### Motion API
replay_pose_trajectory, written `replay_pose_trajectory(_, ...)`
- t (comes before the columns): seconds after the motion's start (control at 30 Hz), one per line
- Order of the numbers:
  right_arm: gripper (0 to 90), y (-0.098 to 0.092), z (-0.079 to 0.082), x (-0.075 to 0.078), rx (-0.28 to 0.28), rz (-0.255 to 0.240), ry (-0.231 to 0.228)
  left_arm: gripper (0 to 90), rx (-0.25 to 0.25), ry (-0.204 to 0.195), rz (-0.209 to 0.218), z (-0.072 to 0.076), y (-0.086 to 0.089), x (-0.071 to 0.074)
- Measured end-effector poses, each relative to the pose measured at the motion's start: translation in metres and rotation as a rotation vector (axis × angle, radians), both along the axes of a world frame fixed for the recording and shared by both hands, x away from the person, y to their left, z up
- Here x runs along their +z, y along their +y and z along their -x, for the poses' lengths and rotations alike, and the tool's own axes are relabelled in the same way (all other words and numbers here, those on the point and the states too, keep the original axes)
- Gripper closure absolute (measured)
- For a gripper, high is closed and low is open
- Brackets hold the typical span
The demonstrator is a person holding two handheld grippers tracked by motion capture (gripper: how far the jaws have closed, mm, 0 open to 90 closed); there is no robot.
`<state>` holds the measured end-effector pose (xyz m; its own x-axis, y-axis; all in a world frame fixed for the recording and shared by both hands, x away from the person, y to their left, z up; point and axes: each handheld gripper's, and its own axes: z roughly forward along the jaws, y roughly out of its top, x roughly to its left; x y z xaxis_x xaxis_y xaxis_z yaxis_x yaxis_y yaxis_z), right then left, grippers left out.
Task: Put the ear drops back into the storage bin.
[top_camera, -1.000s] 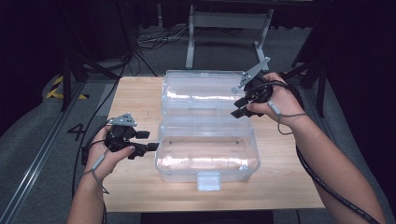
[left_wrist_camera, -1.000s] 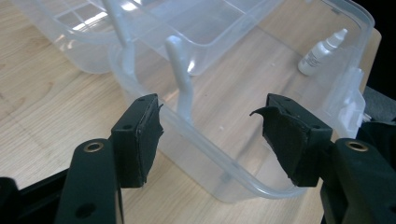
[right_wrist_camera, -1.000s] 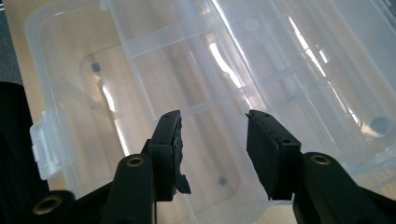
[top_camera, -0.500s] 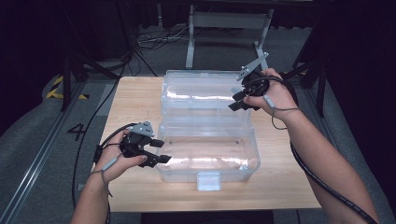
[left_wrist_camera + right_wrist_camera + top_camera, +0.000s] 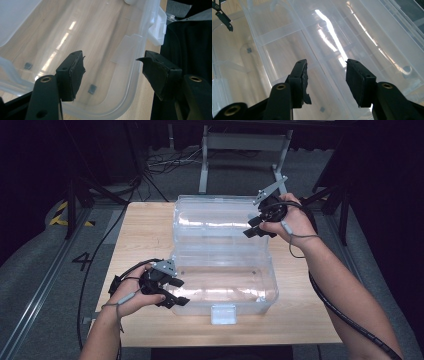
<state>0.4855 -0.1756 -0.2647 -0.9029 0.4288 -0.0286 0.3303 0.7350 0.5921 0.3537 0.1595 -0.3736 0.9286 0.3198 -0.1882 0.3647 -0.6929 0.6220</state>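
box [image 5: 225, 280] of clear plastic lies open in the middle of the wooden worktop [image 5: 145, 227], its tub toward the person and its lid [image 5: 217, 222] folded back flat behind it. a white latch [image 5: 223, 314] sticks out from the tub's front wall. left hand-held gripper [image 5: 177, 292] is at the tub's left front corner; in the left gripper view its jaws stand apart, straddling the tub's rim [image 5: 136, 75], one jaw inside the tub and one outside, neither pad pressing on it. right hand-held gripper [image 5: 256, 226] hangs over the right end of the lid; its jaws have just been opening and stand apart with nothing between them, the lid's ribbed inside below.
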Motion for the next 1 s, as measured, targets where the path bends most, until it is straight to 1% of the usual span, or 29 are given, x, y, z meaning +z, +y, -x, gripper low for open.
replay_pose_trajectory(0.03, 52.6, 0.000, -0.001, 0.000, -0.005, -0.001, -0.002, 34.7, -0.010, 0.002, 0.003, 0.001, -0.001, 0.000)
replay_pose_trajectory(0.07, 52.2, -0.001, -0.001, -0.001, -0.006, -0.002, -0.001, 34.7, -0.035, 0.003, -0.010, 0.002, -0.003, 0.000)
replay_pose_trajectory(0.1, 51.6, -0.001, -0.002, -0.001, -0.007, -0.002, 0.000, 34.8, -0.035, 0.003, -0.010, 0.002, -0.003, 0.000)
replay_pose_trajectory(0.13, 51.1, 0.000, -0.002, -0.002, -0.013, 0.001, -0.003, 35.0, -0.060, 0.014, -0.025, 0.004, -0.005, -0.001)
replay_pose_trajectory(0.2, 50.7, 0.000, -0.003, -0.002, -0.011, 0.003, -0.007, 35.1, -0.070, 0.018, -0.028, 0.005, -0.007, -0.001)
replay_pose_trajectory(0.27, 50.3, 0.001, -0.005, -0.004, -0.009, 0.006, -0.001, 35.9, -0.101, 0.033, -0.062, 0.007, -0.012, -0.005)
replay_pose_trajectory(0.3, 50.3, 0.001, -0.006, -0.004, -0.009, 0.008, -0.001, 36.5, -0.102, 0.035, -0.078, 0.007, -0.014, -0.007)
replay_pose_trajectory(0.33, 50.3, 0.001, -0.007, -0.005, -0.008, 0.009, 0.000, 38.1, -0.102, 0.035, -0.078, 0.007, -0.014, -0.007)
replay_pose_trajectory(0.37, 50.3, 0.001, -0.007, -0.005, -0.008, 0.009, 0.000, 38.1, -0.104, 0.047, -0.079, 0.006, -0.014, -0.009)
replay_pose_trajectory(0.4, 50.3, 0.002, -0.008, -0.005, -0.006, 0.011, -0.001, 41.0, -0.113, 0.064, -0.075, 0.006, -0.015, -0.010)
replay_pose_trajectory(0.43, 50.3, 0.002, -0.009, -0.006, -0.008, 0.013, -0.001, 43.7, -0.121, 0.076, -0.080, 0.006, -0.016, -0.012)
replay_pose_trajectory(0.47, 50.3, 0.003, -0.010, -0.006, -0.002, 0.014, 0.000, 43.9, -0.126, 0.079, -0.091, 0.006, -0.017, -0.013)
replay_pose_trajectory(0.5, 50.3, 0.004, -0.011, -0.007, 0.001, 0.020, -0.002, 48.5, -0.133, 0.084, -0.108, 0.007, -0.018, -0.014)
replay_pose_trajectory(0.53, 50.5, 0.004, -0.011, -0.008, 0.003, 0.021, 0.001, 51.1, -0.147, 0.080, -0.113, 0.007, -0.019, -0.015)
replay_pose_trajectory(0.57, 50.5, 0.004, -0.011, -0.008, 0.003, 0.021, 0.001, 54.1, -0.147, 0.080, -0.113, 0.007, -0.019, -0.015)
replay_pose_trajectory(0.6, 51.6, 0.005, -0.013, -0.009, 0.006, 0.023, -0.001, 61.9, -0.162, 0.061, -0.113, 0.007, -0.020, -0.015)
replay_pose_trajectory(0.63, 51.6, 0.005, -0.013, -0.009, 0.006, 0.023, -0.001, 67.9, -0.162, 0.061, -0.113, 0.007, -0.020, -0.015)
replay_pose_trajectory(0.67, 52.1, 0.005, -0.014, -0.010, 0.007, 0.026, 0.001, 67.9, -0.165, 0.052, -0.112, 0.007, -0.019, -0.016)
replay_pose_trajectory(0.7, 52.8, 0.006, -0.015, -0.011, 0.006, 0.032, 0.003, 73.1, -0.173, 0.045, -0.117, 0.006, -0.019, -0.016)
replay_pose_trajectory(0.73, 53.0, 0.006, -0.016, -0.012, 0.010, 0.035, 0.002, 75.4, -0.173, 0.026, -0.135, 0.006, -0.019, -0.018)
replay_pose_trajectory(0.8, 53.3, 0.007, -0.017, -0.014, 0.013, 0.035, 0.009, 78.1, -0.180, 0.017, -0.146, 0.006, -0.018, -0.019)
replay_pose_trajectory(0.9, 54.6, 0.007, -0.018, -0.015, 0.017, 0.039, 0.012, 79.2, -0.182, 0.010, -0.150, 0.006, -0.019, -0.019)
replay_pose_trajectory(0.93, 59.9, 0.008, -0.018, -0.016, 0.028, 0.043, 0.019, 79.4, -0.181, 0.007, -0.161, 0.007, -0.020, -0.018)
replay_pose_trajectory(1.0, 65.8, 0.010, -0.017, -0.016, 0.034, 0.046, 0.031, 79.5, -0.180, 0.003, -0.165, 0.007, -0.020, -0.018)
